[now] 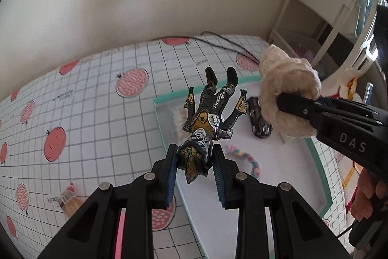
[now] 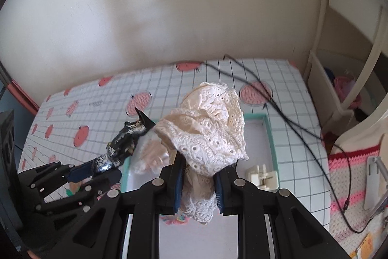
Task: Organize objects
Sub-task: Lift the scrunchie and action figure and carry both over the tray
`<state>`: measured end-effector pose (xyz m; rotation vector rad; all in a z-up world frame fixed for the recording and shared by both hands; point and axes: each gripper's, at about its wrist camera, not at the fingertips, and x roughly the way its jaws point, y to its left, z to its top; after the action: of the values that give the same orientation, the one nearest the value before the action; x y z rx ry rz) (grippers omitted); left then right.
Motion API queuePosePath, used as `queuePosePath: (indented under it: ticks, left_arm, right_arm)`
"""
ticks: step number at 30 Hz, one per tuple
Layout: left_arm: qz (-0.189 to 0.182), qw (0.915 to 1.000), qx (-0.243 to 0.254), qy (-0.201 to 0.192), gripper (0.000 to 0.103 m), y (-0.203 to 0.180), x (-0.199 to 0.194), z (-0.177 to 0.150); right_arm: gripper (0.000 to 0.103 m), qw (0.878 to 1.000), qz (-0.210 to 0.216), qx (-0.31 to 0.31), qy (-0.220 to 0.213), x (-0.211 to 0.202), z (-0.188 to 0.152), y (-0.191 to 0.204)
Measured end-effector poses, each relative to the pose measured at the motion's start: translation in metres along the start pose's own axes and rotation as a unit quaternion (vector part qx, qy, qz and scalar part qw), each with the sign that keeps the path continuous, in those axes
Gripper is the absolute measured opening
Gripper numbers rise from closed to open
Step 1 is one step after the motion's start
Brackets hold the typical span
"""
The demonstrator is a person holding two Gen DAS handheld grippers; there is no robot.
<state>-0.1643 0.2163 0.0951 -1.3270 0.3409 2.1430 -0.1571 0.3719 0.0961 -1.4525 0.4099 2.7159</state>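
My left gripper (image 1: 194, 159) is shut on the head of a black, gold and silver action figure (image 1: 211, 111), which hangs over the left part of a shallow white tray with a teal rim (image 1: 167, 96). My right gripper (image 2: 197, 174) is shut on a bundle of cream lace cloth (image 2: 208, 128), held above the same tray (image 2: 270, 135). In the left wrist view the lace bundle (image 1: 286, 89) sits at the right gripper's tip. Inside the tray lie a dark toy car (image 1: 258, 118), a pastel braided ring (image 1: 245, 160) and another piece of lace (image 2: 151, 155).
The tray rests on a table covered in a grid cloth with pink fruit prints (image 1: 97, 101). A white plastic clip (image 2: 263, 177) lies in the tray's right corner. Black cables (image 2: 278, 103) cross the table's back right. A cream shelf unit (image 1: 322, 16) stands at the right. A small bottle (image 1: 69, 202) lies near the left.
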Motion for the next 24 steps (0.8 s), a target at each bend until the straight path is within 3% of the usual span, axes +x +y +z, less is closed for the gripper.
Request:
queuePosePath:
  ticks: [12,24]
  left_arm:
    - [0.009,0.9986,0.019,0.048,0.029,-0.018,0.031,-0.019]
    - [0.013,0.9965,0.032,0.076,0.029,-0.027,0.055,-0.032]
  right_arm:
    - [0.023,0.998,-0.006,-0.012,0.062,0.051,-0.019,-0.004]
    - [0.023,0.996,-0.014,-0.020,0.088,0.070,-0.028,-0.003]
